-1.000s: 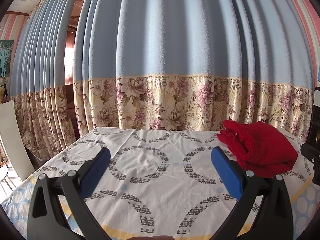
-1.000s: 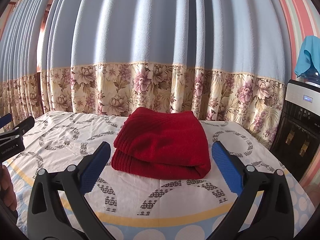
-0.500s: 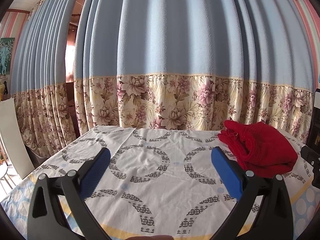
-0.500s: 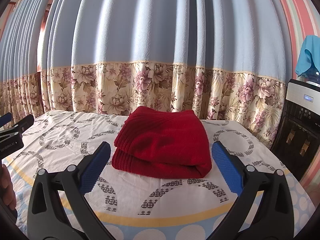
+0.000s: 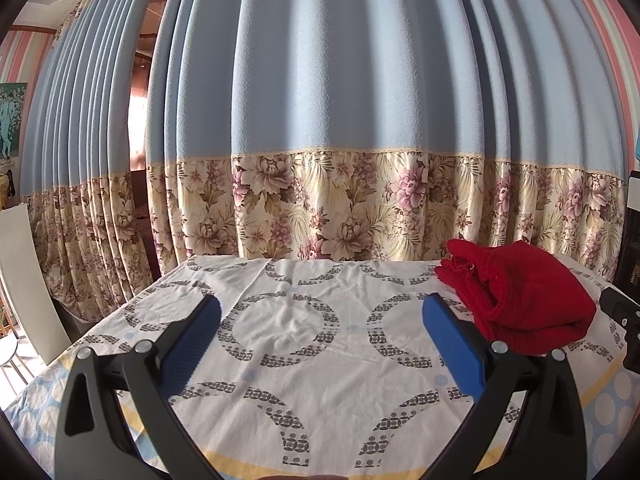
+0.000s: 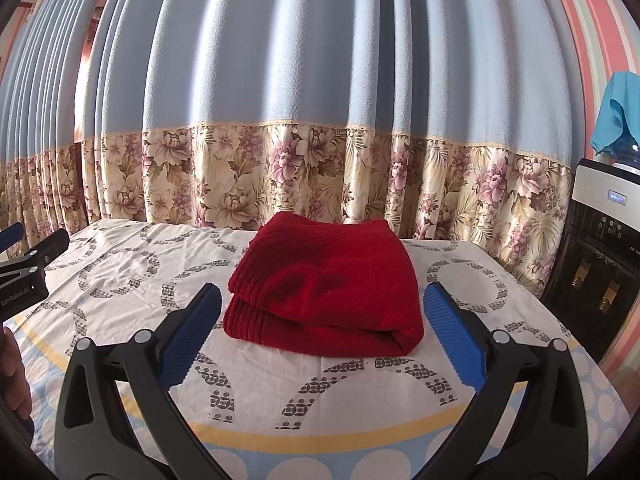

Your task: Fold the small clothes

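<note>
Right wrist view gives us the biggest thing first: a blue curtain (image 6: 320,60) with a floral hem hangs across the whole back, right behind the far edge of the table. Below it spreads the tablecloth (image 6: 360,392), white with grey ring prints and a yellow and pale blue border. At the far right stands a water dispenser (image 6: 600,240) with a teal cloth (image 6: 616,112) draped on top, close beside the table's right corner.

On the cloth, toward the back and right of the table's middle, we see the red knitted garment (image 6: 324,284) lying folded into a thick flat stack, its fold facing us. Our right gripper (image 6: 322,312) hangs just in front of it with its blue pads spread wide, one to each side of the stack, touching nothing. Nothing lies between pads and garment.

From the left wrist view, our left gripper (image 5: 322,320) is likewise spread wide and empty over bare tablecloth (image 5: 300,340), with the garment (image 5: 520,300) off to its right, apart from it. The curtain (image 5: 360,80) fills the back here too, and a white board (image 5: 24,280) leans at the far left. At the right view's left edge we glimpse a bit of our hand (image 6: 14,376).
</note>
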`<state>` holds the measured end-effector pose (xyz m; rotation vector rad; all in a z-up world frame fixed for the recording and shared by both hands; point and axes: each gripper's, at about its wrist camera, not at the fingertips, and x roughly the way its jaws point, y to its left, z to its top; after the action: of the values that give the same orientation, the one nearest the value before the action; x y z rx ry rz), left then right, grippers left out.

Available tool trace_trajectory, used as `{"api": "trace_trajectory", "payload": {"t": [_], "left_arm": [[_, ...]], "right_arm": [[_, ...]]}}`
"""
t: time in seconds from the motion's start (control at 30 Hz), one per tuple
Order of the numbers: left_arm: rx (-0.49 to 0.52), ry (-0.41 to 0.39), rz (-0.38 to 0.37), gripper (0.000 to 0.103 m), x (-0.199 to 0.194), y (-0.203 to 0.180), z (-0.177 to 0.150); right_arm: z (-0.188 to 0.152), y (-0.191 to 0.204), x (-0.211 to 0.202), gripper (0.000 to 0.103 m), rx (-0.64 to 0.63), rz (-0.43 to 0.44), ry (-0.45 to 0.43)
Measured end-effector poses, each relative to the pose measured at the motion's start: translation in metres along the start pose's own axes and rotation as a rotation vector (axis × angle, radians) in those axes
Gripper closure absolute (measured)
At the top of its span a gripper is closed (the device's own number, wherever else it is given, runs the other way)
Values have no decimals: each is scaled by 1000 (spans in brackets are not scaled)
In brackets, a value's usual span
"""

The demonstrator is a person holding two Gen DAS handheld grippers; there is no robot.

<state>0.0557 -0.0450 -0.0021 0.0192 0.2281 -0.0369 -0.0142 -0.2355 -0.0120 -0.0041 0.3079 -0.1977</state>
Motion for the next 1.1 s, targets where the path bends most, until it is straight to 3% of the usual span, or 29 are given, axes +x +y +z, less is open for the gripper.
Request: {"api": "trace_trajectory", "payload": {"t": [0.93, 1.1], "left_arm": [[8, -14, -1, 2, -3, 5, 2], [-6, 16, -26, 2, 0, 8, 3]], "right_arm": [[-3, -5, 2, 3, -11, 3, 1], [-3, -4, 2, 3, -11, 3, 0]]}}
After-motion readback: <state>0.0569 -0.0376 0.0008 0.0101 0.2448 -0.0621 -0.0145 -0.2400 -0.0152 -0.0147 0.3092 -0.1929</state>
